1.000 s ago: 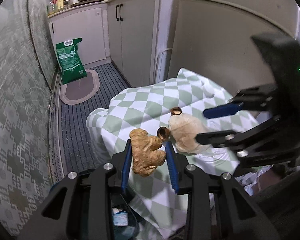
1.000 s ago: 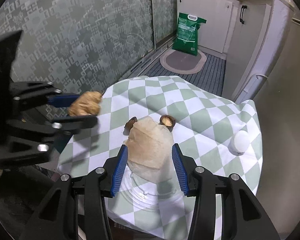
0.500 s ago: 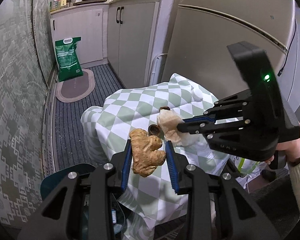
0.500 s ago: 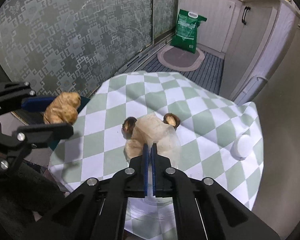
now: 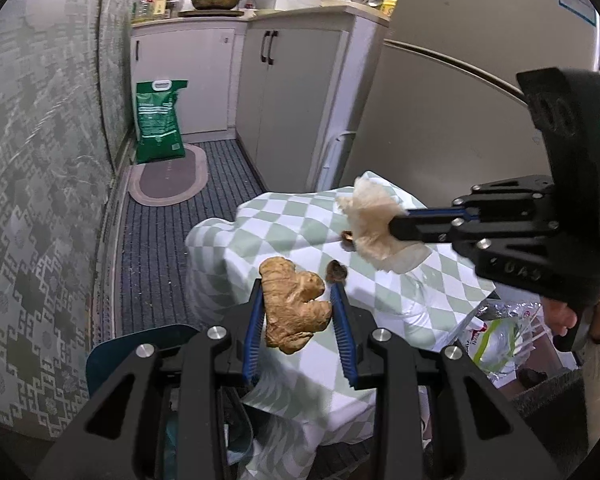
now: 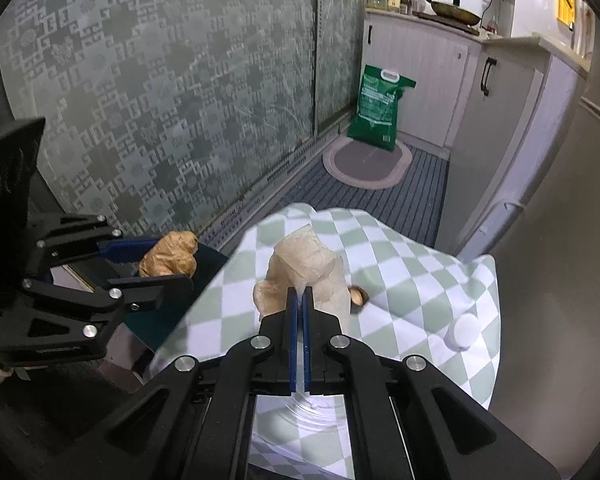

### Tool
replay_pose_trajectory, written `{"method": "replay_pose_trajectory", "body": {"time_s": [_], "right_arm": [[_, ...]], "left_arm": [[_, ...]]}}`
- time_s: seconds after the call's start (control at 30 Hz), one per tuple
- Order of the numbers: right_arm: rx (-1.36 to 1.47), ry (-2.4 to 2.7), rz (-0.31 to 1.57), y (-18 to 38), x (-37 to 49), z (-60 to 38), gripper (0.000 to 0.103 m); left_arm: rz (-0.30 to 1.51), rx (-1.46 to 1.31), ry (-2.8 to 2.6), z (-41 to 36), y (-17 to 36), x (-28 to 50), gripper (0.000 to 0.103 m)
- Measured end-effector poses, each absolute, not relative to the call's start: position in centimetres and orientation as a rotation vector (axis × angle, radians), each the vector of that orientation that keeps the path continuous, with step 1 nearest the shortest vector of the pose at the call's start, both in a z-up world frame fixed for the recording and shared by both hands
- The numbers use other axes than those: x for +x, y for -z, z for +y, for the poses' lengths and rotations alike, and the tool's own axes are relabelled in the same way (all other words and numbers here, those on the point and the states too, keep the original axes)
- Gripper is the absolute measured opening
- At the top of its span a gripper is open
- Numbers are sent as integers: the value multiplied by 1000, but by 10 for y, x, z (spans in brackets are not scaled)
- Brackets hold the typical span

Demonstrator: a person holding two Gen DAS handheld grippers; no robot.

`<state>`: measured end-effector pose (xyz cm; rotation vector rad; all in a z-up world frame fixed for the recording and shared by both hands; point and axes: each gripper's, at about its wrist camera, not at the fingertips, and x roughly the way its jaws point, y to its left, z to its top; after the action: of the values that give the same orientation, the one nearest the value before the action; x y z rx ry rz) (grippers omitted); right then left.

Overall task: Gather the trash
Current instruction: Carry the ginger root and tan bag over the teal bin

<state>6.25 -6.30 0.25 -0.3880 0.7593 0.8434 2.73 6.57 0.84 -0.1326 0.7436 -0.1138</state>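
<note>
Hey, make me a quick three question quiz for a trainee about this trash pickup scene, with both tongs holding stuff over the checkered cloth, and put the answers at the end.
1. What do the left tongs hold?
2. True or false: the right tongs are shut on the crumpled tissue.
3. Which piece of trash lies on the checkered cloth: A) nut shell, B) banana peel, C) soda can?

Key:
1. The ginger root.
2. True; it hangs pinched between the pads, clear of the cloth.
3. A, a nut shell beside the tissue; a white cap lies nearer the edge.
</note>
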Motion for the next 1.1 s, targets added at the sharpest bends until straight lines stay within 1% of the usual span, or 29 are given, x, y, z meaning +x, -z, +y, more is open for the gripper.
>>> {"method": "replay_pose_trajectory", "body": {"time_s": [0.3, 0.53, 1.1], "right_arm": [[-384, -929, 740, -15, 44, -31, 2], [-412, -985, 749, -11, 31, 3, 2], [-494, -1057, 868, 29, 14, 90, 2]], "left_arm": [[746, -176, 5, 103, -5, 9, 35], [761, -200, -79, 137, 2, -2, 35], [856, -246, -222, 201, 33, -32, 35]]}}
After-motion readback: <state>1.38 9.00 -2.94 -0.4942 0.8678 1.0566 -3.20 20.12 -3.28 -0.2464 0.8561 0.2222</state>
